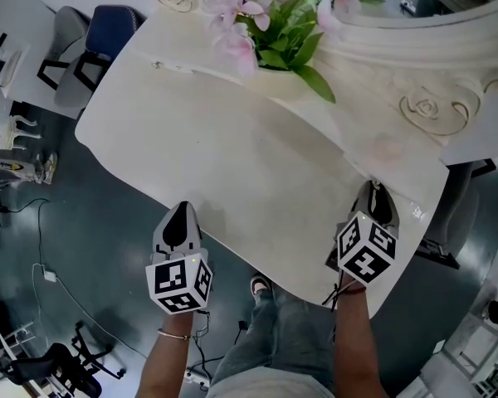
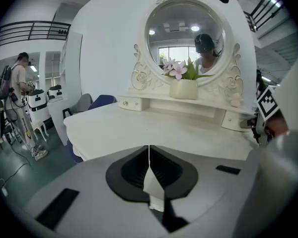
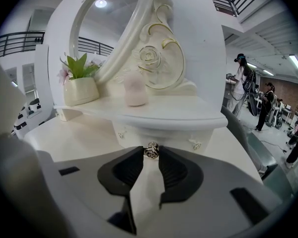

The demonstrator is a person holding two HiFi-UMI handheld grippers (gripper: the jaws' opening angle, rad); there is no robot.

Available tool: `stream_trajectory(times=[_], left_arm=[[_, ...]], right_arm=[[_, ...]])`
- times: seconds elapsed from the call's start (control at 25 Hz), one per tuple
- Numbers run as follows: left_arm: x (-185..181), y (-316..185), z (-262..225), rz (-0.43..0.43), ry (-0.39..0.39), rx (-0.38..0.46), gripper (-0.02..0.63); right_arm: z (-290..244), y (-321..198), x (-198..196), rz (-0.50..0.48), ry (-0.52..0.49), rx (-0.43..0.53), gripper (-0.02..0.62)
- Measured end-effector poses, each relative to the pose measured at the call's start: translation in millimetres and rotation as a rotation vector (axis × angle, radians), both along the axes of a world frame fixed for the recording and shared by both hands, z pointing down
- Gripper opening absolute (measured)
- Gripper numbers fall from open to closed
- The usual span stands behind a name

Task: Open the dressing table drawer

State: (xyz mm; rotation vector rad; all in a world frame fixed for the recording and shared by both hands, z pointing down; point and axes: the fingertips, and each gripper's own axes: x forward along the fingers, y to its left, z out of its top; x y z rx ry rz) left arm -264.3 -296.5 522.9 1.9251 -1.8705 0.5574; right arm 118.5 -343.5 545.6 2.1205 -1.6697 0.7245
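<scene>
Both tongs are clenched: left tongs (image 2: pixel 149 150) empty, right tongs (image 3: pixel 150 153) on the small knob (image 3: pixel 151 149) of the drawer (image 3: pixel 164 136) under the right shelf (image 3: pixel 179 115). I expect light sliding, slippery metal.

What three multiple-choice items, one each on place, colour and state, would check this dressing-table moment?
1. Where is the drawer knob?
A. between the jaw tips of the right gripper
B. lying loose on the tabletop
C. on the floor

2. What colour are the flowers?
A. blue
B. pink
C. yellow

3. How do the jaws of the left gripper stand?
A. wide apart
B. clamped on a knob
C. together, with nothing between them

Answers:
1 A: the right gripper view shows the knob flanked by both tips.
2 B: pink blooms stand before the mirror.
3 C: the left gripper view shows the jaws meeting in one line.
</scene>
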Motion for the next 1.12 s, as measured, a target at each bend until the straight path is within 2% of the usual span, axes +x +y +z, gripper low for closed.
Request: stream_trajectory(times=[1.12], left_arm=[[-18,16,-14,-0.055,-0.024,0.007,0.021]], right_arm=[[0,0,-1,-0.020,0.002,0.017,0.098]])
